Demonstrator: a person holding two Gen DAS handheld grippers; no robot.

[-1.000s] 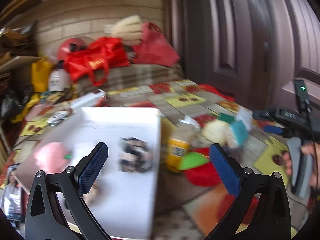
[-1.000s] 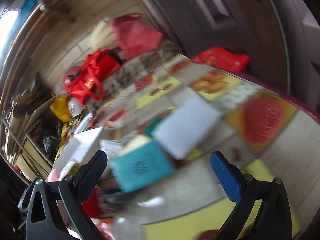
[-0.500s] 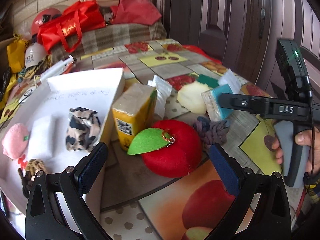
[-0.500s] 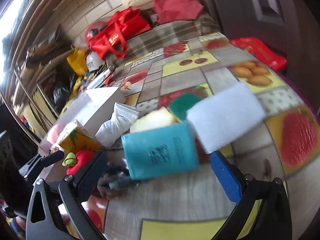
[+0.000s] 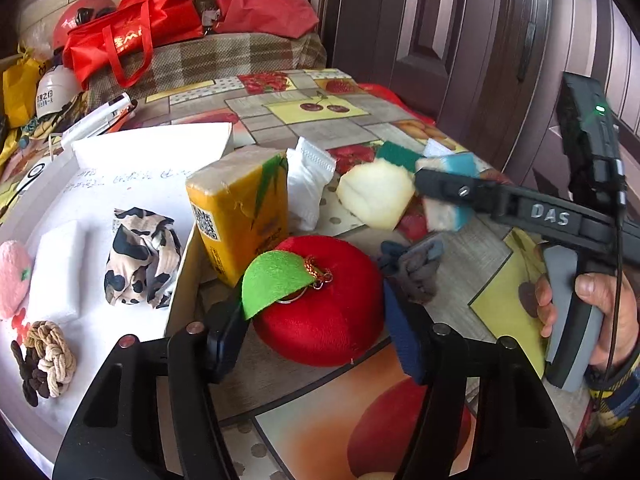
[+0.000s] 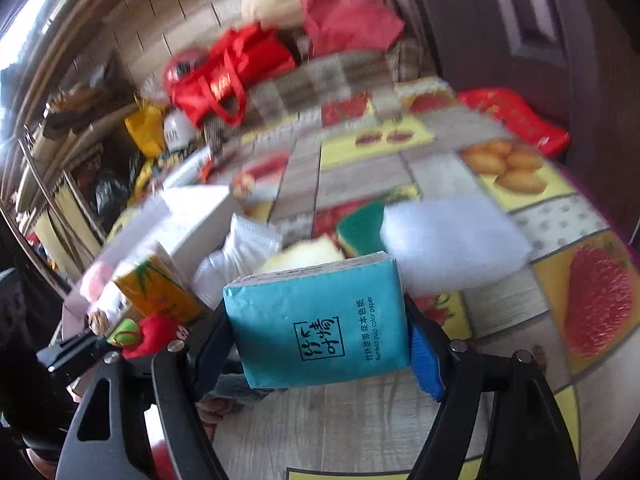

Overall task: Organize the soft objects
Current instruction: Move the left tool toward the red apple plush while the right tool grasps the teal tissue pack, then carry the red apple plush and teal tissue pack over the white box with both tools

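In the left wrist view my left gripper [image 5: 316, 332] is shut on a red plush apple [image 5: 320, 304] with a green felt leaf, which rests on the table beside the white box [image 5: 160, 152]. In the right wrist view my right gripper [image 6: 320, 344] is shut on a teal tissue pack [image 6: 320, 320]. The same pack [image 5: 448, 200] shows in the left wrist view, held by the right gripper's fingers [image 5: 460, 190]. The box holds a leopard-print scrunchie [image 5: 140, 256], a white sponge [image 5: 60, 268], a pink plush [image 5: 12, 272] and knotted rope ties [image 5: 48, 356].
A yellow tissue pack [image 5: 244, 212], a white mask pack [image 5: 308, 184], a pale yellow sponge [image 5: 376, 192], a green scourer [image 6: 360, 224], a white sponge [image 6: 452, 240] and a grey rope knot [image 5: 416, 268] lie on the fruit-print tablecloth [image 5: 320, 120]. Red bags [image 5: 132, 40] stand behind.
Both grippers have closed: the left one onto the red plush apple, the right one onto the teal tissue pack. Both moved closer to their objects.
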